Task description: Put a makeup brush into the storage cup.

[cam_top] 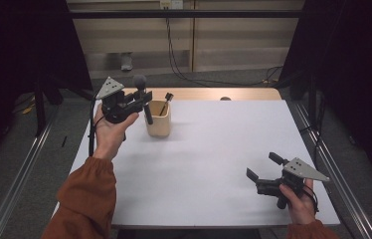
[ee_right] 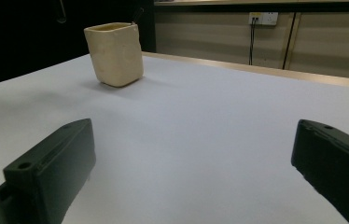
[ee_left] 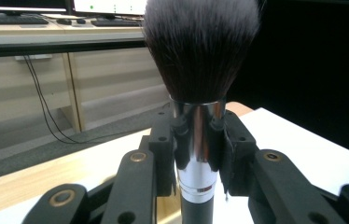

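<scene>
High view, upper left of centre: left gripper, held up in the left hand, jaws closed on a makeup brush just beside and partly above a cream holder. Brush upright with a slight tilt, grey-tipped head uppermost, dark handle reaching down beside the holder's near-left rim (contact with the rim not resolvable at this size). Inside the holder, a second, thinner tool leaning right, with a small dark head above the rim; kind not identifiable.

Left gripper view, centre: same makeup brush, chrome ferrule clamped between the two black jaws; bristle top cut off by the upper frame edge, handle cut off by the lower edge. Holder hidden below the jaws.

High view, lower right: right gripper in the right hand, low over the white table, jaws spread wide with nothing between them. Orange sleeve cut off at the bottom edge.

Right gripper view: both black jaws at the lower corners, far apart, bare table between. Upper left: cream holder standing upright, well apart from this gripper; a thin dark tip at its rim, partly lost against the dark background.
</scene>
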Motion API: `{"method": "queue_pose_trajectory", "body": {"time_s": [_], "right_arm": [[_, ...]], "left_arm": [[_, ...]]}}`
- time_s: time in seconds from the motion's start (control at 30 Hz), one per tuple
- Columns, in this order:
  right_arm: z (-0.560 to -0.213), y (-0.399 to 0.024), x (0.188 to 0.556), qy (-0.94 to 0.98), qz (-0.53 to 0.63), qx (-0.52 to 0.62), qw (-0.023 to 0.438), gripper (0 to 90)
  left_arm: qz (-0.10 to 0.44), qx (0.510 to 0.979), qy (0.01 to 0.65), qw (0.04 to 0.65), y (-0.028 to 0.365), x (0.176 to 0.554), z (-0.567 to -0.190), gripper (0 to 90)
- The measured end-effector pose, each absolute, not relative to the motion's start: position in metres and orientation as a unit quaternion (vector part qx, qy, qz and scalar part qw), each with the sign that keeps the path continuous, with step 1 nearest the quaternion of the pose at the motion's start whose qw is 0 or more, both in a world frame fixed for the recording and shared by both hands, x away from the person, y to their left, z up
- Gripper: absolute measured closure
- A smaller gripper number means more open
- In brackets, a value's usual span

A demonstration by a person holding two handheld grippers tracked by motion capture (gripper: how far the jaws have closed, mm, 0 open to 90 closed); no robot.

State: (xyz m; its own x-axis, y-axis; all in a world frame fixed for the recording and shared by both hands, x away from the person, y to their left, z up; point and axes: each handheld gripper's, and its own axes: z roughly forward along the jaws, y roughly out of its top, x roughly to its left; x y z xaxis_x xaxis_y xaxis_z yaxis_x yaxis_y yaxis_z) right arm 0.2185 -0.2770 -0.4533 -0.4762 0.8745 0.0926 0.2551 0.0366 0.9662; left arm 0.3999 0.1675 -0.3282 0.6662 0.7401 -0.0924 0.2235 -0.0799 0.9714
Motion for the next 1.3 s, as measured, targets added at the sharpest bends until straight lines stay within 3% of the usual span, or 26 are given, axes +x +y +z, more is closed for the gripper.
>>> {"method": "queue_pose_trajectory", "body": {"time_s": [1.3], "right_arm": [[-0.454, -0.276, 0.219, 0.664, 0.549, 0.425, 0.278, 0.0]], "left_arm": [[0.247, 0.701, 0.344, 0.574, 0.148, 0.448, -0.346, 70.3]]}}
